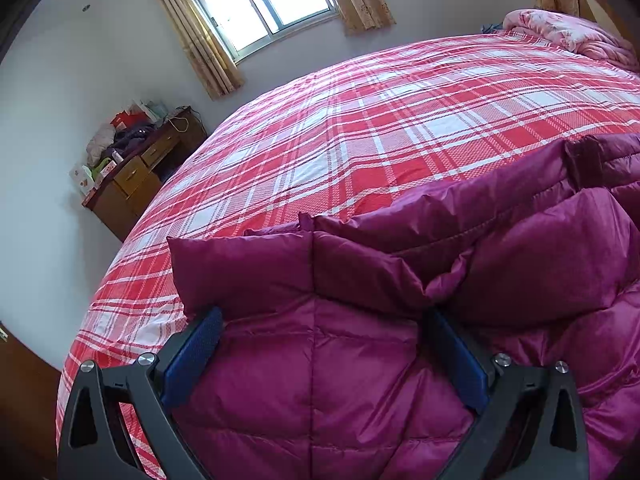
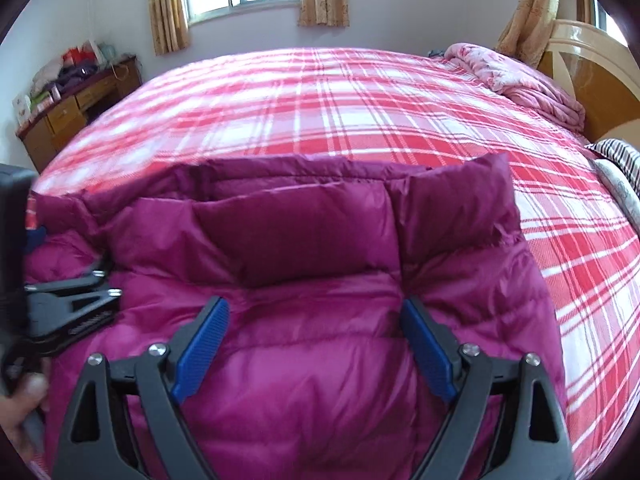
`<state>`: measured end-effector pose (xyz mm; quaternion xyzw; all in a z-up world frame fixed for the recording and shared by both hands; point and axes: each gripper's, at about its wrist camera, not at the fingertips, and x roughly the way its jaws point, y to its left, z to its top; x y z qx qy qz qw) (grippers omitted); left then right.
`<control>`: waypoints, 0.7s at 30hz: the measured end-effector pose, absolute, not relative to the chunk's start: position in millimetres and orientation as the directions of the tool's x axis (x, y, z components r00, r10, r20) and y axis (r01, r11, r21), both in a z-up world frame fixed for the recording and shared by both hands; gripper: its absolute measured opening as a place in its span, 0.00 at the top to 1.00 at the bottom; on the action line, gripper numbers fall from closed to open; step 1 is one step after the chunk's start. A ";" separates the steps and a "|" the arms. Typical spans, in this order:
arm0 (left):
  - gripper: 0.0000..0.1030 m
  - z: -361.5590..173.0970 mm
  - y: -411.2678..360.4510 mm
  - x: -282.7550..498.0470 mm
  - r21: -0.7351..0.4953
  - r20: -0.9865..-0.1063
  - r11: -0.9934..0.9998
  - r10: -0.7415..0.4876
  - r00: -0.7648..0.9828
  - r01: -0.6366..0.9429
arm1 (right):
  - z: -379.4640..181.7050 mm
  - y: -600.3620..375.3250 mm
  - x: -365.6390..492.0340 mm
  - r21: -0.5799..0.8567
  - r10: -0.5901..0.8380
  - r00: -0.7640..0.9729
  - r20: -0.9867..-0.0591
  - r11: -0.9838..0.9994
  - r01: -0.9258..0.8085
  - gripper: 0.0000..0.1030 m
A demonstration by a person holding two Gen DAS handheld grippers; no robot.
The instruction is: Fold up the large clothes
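A magenta quilted down jacket (image 1: 360,360) lies on the bed near its front edge, its far part doubled over in puffy folds. My left gripper (image 1: 322,320) is open just above its left part, blue pads wide apart, holding nothing. In the right wrist view the jacket (image 2: 320,360) fills the foreground. My right gripper (image 2: 316,312) is open over its right part, empty. The left gripper's black body (image 2: 72,304) shows at the left edge, over the jacket.
The bed has a red and white plaid sheet (image 1: 380,128) with open surface beyond the jacket. A pink quilt (image 2: 520,76) is bunched by the wooden headboard (image 2: 592,92). A cluttered wooden desk (image 1: 136,172) stands by the wall. A striped cloth (image 2: 616,152) lies at right.
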<state>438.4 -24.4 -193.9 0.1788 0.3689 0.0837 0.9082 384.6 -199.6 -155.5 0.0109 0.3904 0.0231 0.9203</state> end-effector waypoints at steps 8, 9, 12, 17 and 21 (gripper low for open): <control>0.01 -193.9 -24.0 438.1 0.383 -0.640 0.923 0.282 0.715 -0.022 | -171.0 -170.5 369.8 -0.053 0.025 0.709 -0.705 0.995 -0.087 0.12; 0.01 -193.8 -24.0 437.9 0.383 -0.639 0.923 0.283 0.715 -0.022 | -174.0 -169.7 371.3 -0.060 0.016 0.707 -0.707 0.995 -0.082 0.12; 0.01 -193.4 -24.2 438.0 0.386 -0.638 0.922 0.285 0.716 -0.023 | -178.1 -165.9 375.5 -0.085 -0.005 0.700 -0.714 0.993 -0.079 0.10; 0.01 -193.5 -25.5 436.8 0.394 -0.633 0.919 0.292 0.718 -0.026 | -181.8 -165.9 377.9 -0.102 -0.018 0.689 -0.725 0.991 -0.081 0.08; 0.01 -191.6 -24.6 435.8 0.384 -0.645 0.923 0.282 0.711 -0.018 | -184.4 -168.4 379.4 -0.099 -0.019 0.677 -0.736 0.992 -0.080 0.06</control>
